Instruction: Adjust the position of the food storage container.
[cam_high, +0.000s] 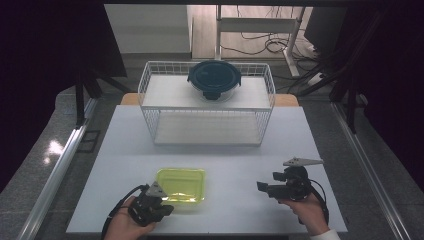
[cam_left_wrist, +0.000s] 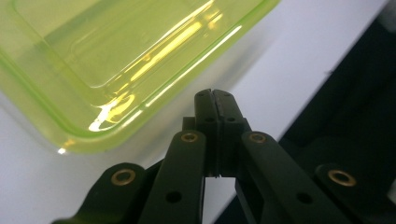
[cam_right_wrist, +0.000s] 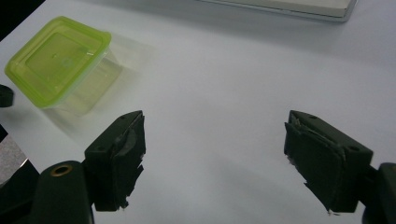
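A yellow-green see-through rectangular container (cam_high: 181, 184) with its lid on sits on the white table (cam_high: 225, 155), front and left of centre. My left gripper (cam_high: 169, 208) is at the container's near left corner. In the left gripper view its jaws are shut together with nothing between them, the left gripper (cam_left_wrist: 215, 99) just beside the container's rim (cam_left_wrist: 140, 70). My right gripper (cam_high: 263, 188) hovers at the front right, pointing left. Its pads (cam_right_wrist: 123, 149) stand wide apart over bare table, right gripper (cam_right_wrist: 215, 158) open, with the container (cam_right_wrist: 58, 60) farther off.
A white wire rack (cam_high: 207, 127) with two shelves stands at the back of the table. A round glass container with a dark blue lid (cam_high: 214, 79) rests on its top shelf. Metal rails run along both sides of the table.
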